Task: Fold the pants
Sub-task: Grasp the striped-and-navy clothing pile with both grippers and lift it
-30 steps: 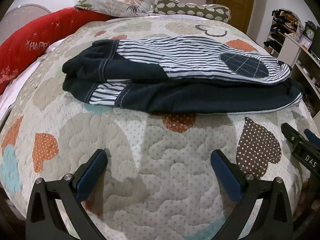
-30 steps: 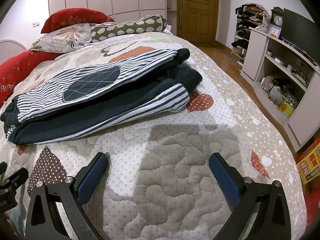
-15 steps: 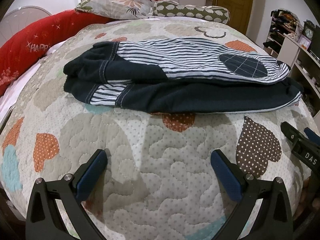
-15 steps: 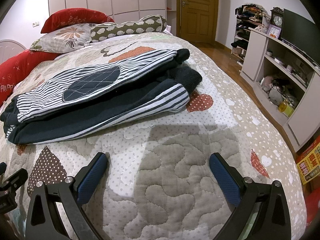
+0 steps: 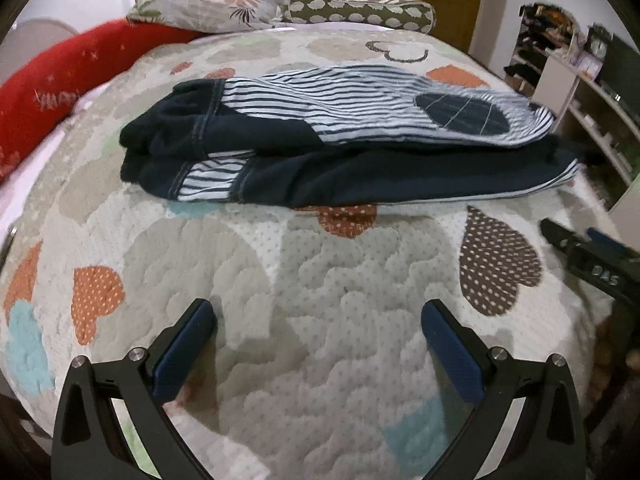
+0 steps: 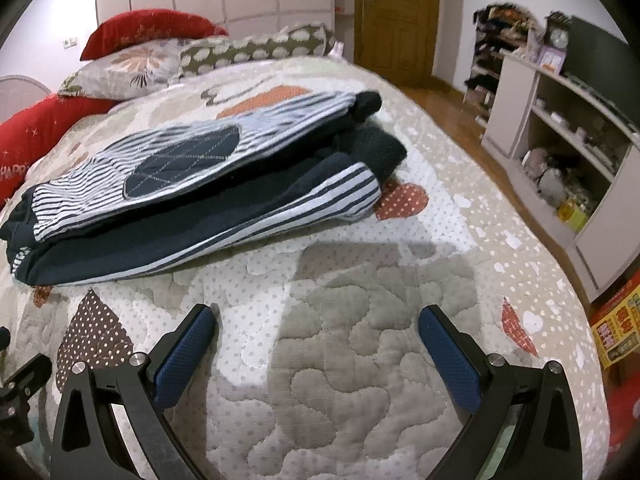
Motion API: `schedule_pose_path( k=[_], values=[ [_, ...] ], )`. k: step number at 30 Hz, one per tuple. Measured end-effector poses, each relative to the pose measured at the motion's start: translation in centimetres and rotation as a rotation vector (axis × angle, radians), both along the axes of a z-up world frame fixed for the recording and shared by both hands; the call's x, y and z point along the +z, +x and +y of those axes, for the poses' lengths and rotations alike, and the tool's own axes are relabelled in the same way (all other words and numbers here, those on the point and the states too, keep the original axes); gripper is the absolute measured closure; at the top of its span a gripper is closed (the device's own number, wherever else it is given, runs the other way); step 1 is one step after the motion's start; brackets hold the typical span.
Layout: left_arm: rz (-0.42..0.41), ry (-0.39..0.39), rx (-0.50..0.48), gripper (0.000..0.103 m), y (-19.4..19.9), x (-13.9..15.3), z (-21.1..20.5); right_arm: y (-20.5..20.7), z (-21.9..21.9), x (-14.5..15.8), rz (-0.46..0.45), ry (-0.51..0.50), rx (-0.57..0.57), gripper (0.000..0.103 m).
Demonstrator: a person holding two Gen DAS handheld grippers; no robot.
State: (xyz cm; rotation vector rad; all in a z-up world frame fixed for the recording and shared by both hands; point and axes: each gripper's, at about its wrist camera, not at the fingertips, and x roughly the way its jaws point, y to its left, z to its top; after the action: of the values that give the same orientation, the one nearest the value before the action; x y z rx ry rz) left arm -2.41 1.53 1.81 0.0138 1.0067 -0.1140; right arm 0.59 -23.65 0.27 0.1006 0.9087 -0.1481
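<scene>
At the lower left of the left wrist view, the left gripper (image 5: 318, 324) was held wide apart, nothing between its pads, low over the quilt (image 5: 320, 360). The pants (image 5: 340, 148) were seen across the middle of the frame, already doubled into a long stacked bundle. At the right edge, the right gripper (image 6: 318, 326) was likewise spread and empty.

Honestly, the stack could get pulled apart if only the top striped layer was pinched on the next fold; the thick dark layers underneath would probably be left behind.

Compared with half a second ago, the bundle was sitting slightly lower in frame and everything was blurred, so the cameras had been moved.
</scene>
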Motion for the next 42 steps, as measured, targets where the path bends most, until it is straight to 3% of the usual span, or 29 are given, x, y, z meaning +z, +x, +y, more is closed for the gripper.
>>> schedule_pose_path(
  k=[3,5,9,12,15,17,23,30,34,39,42],
  values=[
    [-0.021,-0.064,0.003,0.007,-0.5,1.4,1.5,0.6,-0.5,0.1,0.063,0.02,0.046,0.0],
    [-0.045,-0.1,-0.005,0.02,-0.6,3.0,2.4,0.7,-0.8,0.1,0.088,0.031,0.083,0.0],
    [-0.107,-0.083,-0.057,0.029,0.1,6.4,2.4,0.5,-1.8,0.5,0.108,0.061,0.193,0.0],
    [-0.144,-0.043,-0.107,0.03,1.5,8.3,1.5,-0.2,-3.3,1.5,0.095,0.123,0.206,0.013],
    [-0.109,-0.008,-0.126,0.029,4.2,8.9,0.5,-0.2,-4.9,2.5,0.075,0.19,0.186,0.028],
    [-0.079,-0.004,-0.15,0.029,5.9,9.0,-0.3,-0.1,-5.9,3.1,0.053,0.229,0.168,0.034],
    [-0.018,-0.01,-0.208,0.029,11.6,8.1,-2.6,3.3,-8.6,5.9,-0.004,0.265,0.123,0.034],
    [0.125,-0.073,-0.211,0.029,20.0,4.7,-4.4,9.0,-9.8,6.0,-0.003,0.305,0.092,0.034],
    [0.102,-0.031,-0.184,0.029,21.7,4.0,-4.3,11.5,-10.3,6.1,-0.011,0.326,0.072,0.034],
    [0.1,-0.221,-0.163,0.029,18.6,5.4,-1.2,11.7,-10.1,6.4,-0.008,0.351,0.075,0.034],
    [0.089,-0.311,-0.164,0.029,15.2,6.1,0.6,10.2,-9.9,6.7,-0.025,0.42,0.092,0.034]
  ],
)
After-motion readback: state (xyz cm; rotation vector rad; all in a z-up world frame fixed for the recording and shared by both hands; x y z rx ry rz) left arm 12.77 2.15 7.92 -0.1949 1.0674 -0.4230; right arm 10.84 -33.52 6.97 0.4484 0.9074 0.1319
